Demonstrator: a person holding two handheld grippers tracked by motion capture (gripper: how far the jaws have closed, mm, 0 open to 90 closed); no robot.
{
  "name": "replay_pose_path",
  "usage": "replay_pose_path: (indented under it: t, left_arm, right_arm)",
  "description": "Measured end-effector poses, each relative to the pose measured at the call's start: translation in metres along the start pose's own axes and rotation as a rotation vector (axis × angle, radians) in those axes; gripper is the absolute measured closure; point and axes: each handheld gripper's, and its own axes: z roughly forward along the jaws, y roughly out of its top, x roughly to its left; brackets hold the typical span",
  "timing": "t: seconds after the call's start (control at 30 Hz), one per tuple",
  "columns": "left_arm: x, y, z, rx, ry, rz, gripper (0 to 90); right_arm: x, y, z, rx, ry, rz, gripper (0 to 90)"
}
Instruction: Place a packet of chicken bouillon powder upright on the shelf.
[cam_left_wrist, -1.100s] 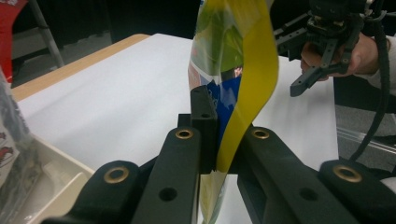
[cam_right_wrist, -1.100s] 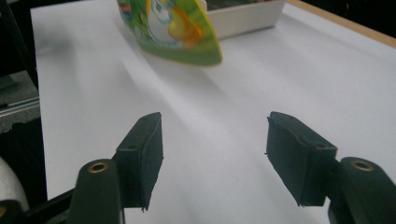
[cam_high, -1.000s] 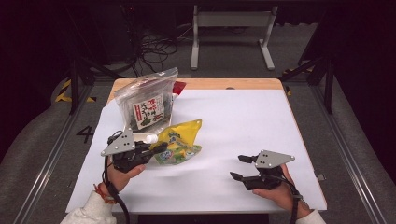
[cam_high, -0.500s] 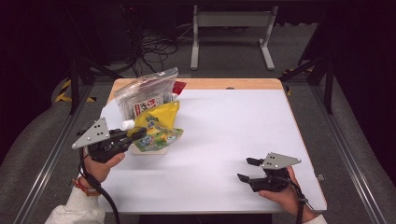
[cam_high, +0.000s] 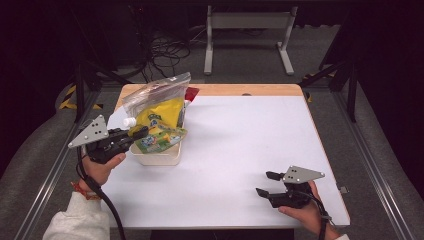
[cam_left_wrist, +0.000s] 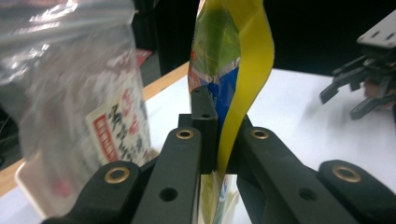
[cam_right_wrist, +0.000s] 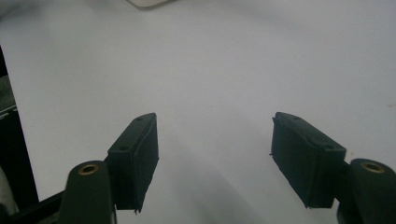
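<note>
left gripper (cam_high: 134, 136) is clamped on the edge of the yellow pouch (cam_high: 159, 125), dangling it over the white bin (cam_high: 156, 156) by the table's (cam_high: 240, 145) far-left corner, so that thin pinch could slip and drop it outside, right gripper (cam_high: 266, 183) open and idle near the front-right corner.

High view: above near edge of tabletop (cam_high: 240, 145), facing forward and down, far. Left gripper view: close behind own jaws, facing right gripper (cam_left_wrist: 369, 84). Right gripper view: low over bare tabletop; shared with high view.
</note>
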Motion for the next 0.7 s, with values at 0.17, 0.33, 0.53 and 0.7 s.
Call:
replay_pose_path:
  t: [0.17,0.33,0.53,0.7]
  left_arm:
    - [0.009,-0.007,-0.002,0.037,-0.013,0.002,88.4]
    - [0.016,-0.014,-0.002,0.079,-0.038,0.002,88.4]
    - [0.021,-0.024,0.007,0.146,-0.044,-0.014,88.3]
    - [0.022,-0.028,0.01,0.152,-0.041,-0.03,88.3]
  right_arm:
    - [0.0,-0.001,0.0,0.003,-0.001,0.0,31.5]
    - [0.001,-0.001,0.0,0.008,-0.004,-0.002,31.4]
    - [0.001,-0.001,0.0,0.013,-0.005,-0.007,30.9]
    - [0.001,-0.001,0.001,0.013,-0.002,-0.009,30.6]
